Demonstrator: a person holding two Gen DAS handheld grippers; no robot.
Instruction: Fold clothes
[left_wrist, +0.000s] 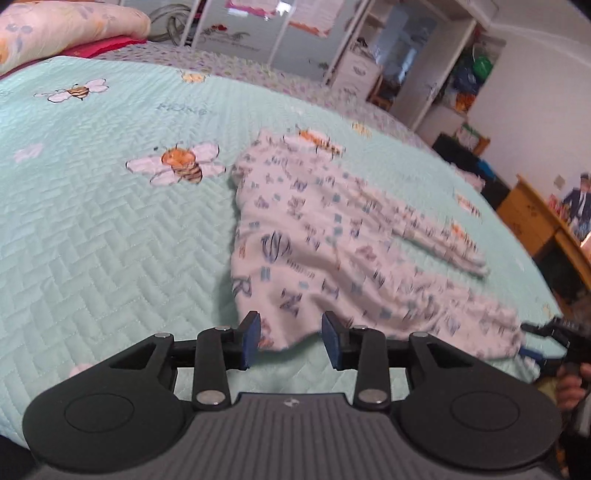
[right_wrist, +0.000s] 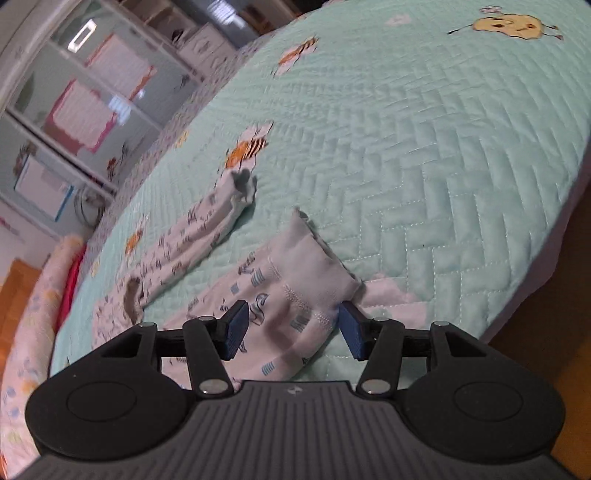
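Nearest in the left wrist view, the left gripper (left_wrist: 290, 339) has its jaws apart with nothing pinched, the hem of a white printed garment (left_wrist: 325, 236) lying just beyond its pads; in the right wrist view the right gripper (right_wrist: 291, 330) also stands open, its 2 blue pads astride the garment's (right_wrist: 295, 295) folded edge without pressing it. The garment lies flat on a mint quilted bedspread (left_wrist: 92, 240) printed with bees, a sleeve (right_wrist: 207, 229) stretched away. Farther off sit a floral pillow (left_wrist: 62, 29), white shelving (left_wrist: 373, 66) holding bags, and a wooden dresser (left_wrist: 532, 214).
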